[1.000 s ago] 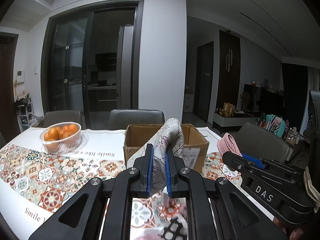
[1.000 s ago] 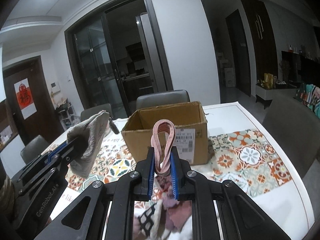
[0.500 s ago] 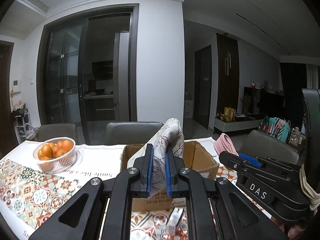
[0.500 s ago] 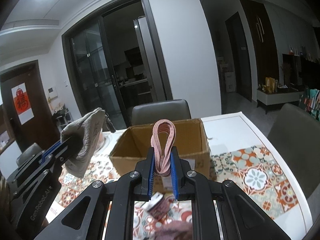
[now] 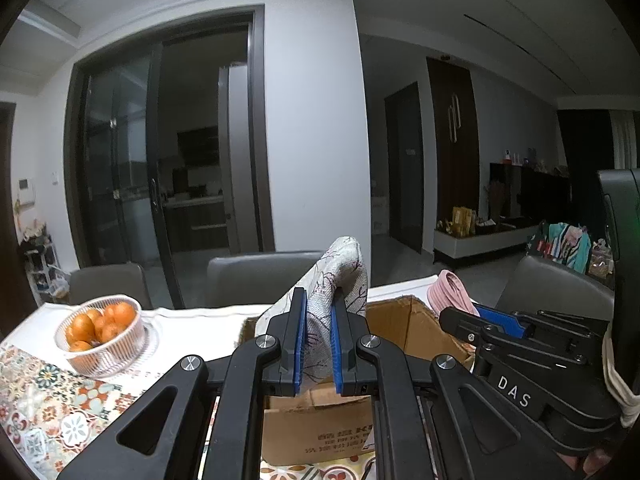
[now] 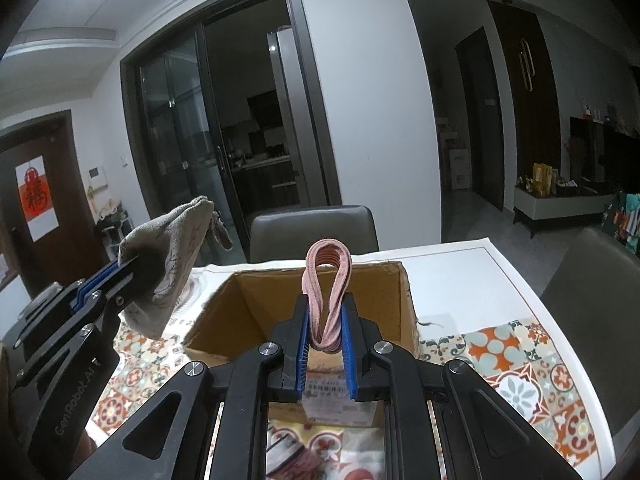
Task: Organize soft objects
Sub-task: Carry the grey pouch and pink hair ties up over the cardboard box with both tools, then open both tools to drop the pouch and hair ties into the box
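Both tools have advanced toward the box (image 6: 320, 312) over the last second: in each wrist view the carton has slid down the frame and grown, and its open mouth now sits right behind the fingertips where earlier it stood farther up the worktop (image 6: 500, 280).

The left tool (image 5: 318, 344) is clamped narrow on a grey printed cloth (image 5: 340, 276), which rises from between the blue pads toward the frame centre; the rest of it drapes down in front of the carton. The right tool (image 6: 326, 340) is likewise pinched tight on a folded pink cloth (image 6: 328, 280), standing upright as a loop above the pads, long axis vertical.

From the right wrist view the box opening lies straight ahead and slightly below the pink loop, with the near wall just under the fingertips. This tool looks the better lined up of the two. The left tool enters from the lower left of that frame, its cloth hanging beside the box's left corner rather than over the mouth, though the fisheye makes the exact overlap hard to judge.

Both tools point gently downward and run side by side. The next move probably calls for carrying each cloth on past the near rim before letting go. A bowl of oranges (image 5: 100, 332) stands at mid-left, well apart.
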`<state>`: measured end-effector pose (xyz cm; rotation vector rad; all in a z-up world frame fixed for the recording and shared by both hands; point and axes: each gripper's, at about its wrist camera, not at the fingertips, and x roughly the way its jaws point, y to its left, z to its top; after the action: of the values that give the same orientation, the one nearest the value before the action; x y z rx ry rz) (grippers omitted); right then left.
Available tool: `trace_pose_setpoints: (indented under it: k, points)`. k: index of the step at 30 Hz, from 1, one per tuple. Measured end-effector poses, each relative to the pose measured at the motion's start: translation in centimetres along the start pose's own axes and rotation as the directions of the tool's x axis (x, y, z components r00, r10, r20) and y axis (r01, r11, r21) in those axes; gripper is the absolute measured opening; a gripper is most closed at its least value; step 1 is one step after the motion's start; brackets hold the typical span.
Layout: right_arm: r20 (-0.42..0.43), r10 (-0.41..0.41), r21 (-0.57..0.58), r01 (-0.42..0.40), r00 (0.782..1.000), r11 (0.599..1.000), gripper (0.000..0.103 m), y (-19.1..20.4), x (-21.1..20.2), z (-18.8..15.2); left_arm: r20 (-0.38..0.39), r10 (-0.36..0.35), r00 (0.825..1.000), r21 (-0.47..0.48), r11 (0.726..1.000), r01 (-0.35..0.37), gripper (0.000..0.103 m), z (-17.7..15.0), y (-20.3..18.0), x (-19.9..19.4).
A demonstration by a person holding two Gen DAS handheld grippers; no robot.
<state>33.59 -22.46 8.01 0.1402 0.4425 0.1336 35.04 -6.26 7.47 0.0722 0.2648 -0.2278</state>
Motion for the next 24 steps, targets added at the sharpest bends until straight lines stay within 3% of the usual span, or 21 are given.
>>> trace_pose_setpoints:
  k: [9, 19, 22, 24]
  points:
    - [-0.072, -0.026, -0.038, 0.023, 0.997, 0.999, 0.016, 0.0, 3.9, 0.3, -0.087, 0.004, 0.996, 0.036, 0.999, -0.001, 0.012, -0.8, 0.4, 4.8]
    - [-0.177, -0.027, -0.031, 0.022, 0.984, 0.999, 0.016, -1.2, 7.5, -0.3, -0.235, -0.014, 0.972, 0.059, 0.998, 0.028, 0.014, -2.5, 0.0, 9.1]
    - [-0.203, -0.032, -0.025, 0.027, 0.979, 0.999, 0.017, -1.4, 8.2, -0.6, -0.257, -0.012, 0.966, 0.068, 0.997, 0.031, 0.017, -2.7, -0.4, 9.7]
    - [-0.219, -0.032, -0.017, 0.029, 0.975, 0.999, 0.022, -1.8, 8.6, -0.7, -0.26, -0.011, 0.966, 0.073, 0.997, 0.031, 0.027, -2.8, -0.6, 9.7]
